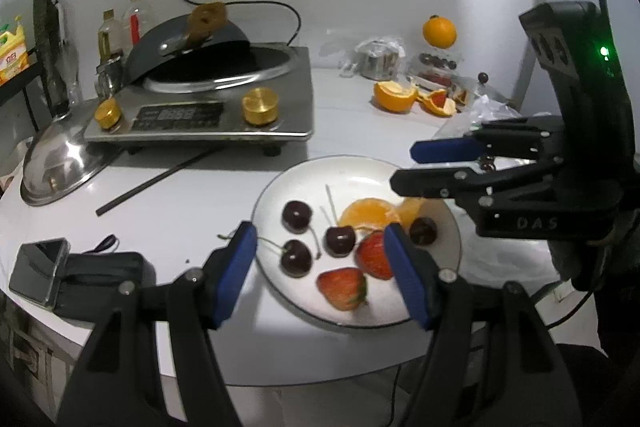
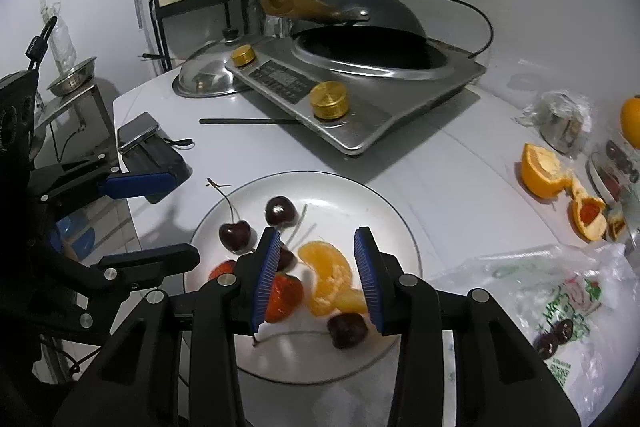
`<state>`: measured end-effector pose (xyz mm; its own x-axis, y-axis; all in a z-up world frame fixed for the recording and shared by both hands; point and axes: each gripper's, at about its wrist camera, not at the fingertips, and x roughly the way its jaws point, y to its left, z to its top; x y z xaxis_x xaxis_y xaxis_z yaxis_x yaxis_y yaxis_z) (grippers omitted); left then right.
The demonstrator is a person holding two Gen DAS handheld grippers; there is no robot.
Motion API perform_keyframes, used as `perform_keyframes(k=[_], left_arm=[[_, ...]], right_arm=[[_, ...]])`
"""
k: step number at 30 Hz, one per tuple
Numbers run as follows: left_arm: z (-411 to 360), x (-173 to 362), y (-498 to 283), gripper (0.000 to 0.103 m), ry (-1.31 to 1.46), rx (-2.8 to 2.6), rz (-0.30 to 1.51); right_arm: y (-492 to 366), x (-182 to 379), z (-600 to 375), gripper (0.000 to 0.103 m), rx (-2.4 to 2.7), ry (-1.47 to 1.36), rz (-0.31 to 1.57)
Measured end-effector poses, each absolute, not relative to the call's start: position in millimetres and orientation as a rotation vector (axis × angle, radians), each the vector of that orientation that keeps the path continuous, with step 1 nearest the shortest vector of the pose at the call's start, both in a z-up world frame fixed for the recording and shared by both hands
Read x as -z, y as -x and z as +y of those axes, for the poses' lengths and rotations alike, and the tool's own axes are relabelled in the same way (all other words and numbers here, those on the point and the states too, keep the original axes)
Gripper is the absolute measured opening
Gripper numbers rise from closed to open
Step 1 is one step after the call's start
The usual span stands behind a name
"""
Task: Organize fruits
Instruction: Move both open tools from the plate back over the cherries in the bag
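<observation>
**Plate nearly filled; loose fruit is being left at the far side**

From the left wrist, a white plate is being shown on the tabletop already carrying four cherries, two strawberries and peeled orange segments. The sorting is judged well advanced. A whole orange, a peeled half and a small tub of fruit are still being left by the wall. The left gripper is being held with its jaws apart and nothing between them, the plate lying just beyond and below. The right gripper is being seen beside the plate's far edge.

From the right wrist, the right gripper is being held over the plate, jaws apart and empty, with the orange segments lying below the gap. More cherries are being left on a plastic bag to the right.
</observation>
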<state>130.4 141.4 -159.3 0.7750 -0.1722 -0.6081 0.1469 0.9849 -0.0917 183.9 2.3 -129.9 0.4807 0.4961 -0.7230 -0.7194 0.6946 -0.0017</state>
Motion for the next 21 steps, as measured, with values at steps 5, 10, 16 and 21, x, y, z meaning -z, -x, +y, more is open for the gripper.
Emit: perform_keyframes(k=[5, 10, 16, 21], left_arm=[[125, 155, -132, 0.067, 0.029, 0.184, 0.663], [108, 153, -134, 0.067, 0.017, 0.196, 0.667], [84, 150, -135, 0.067, 0.003, 0.22, 0.672], [64, 148, -137, 0.067, -0.013, 0.247, 0.675]], right_arm=[[-181, 126, -19, 0.041, -0.74, 0.305, 0.751], [-179, 123, -40, 0.041, -0.723, 0.286, 0.744], [-175, 121, -65, 0.041, -0.699, 0.263, 0.739], [-173, 119, -87, 0.041, -0.677, 0.242, 0.732]])
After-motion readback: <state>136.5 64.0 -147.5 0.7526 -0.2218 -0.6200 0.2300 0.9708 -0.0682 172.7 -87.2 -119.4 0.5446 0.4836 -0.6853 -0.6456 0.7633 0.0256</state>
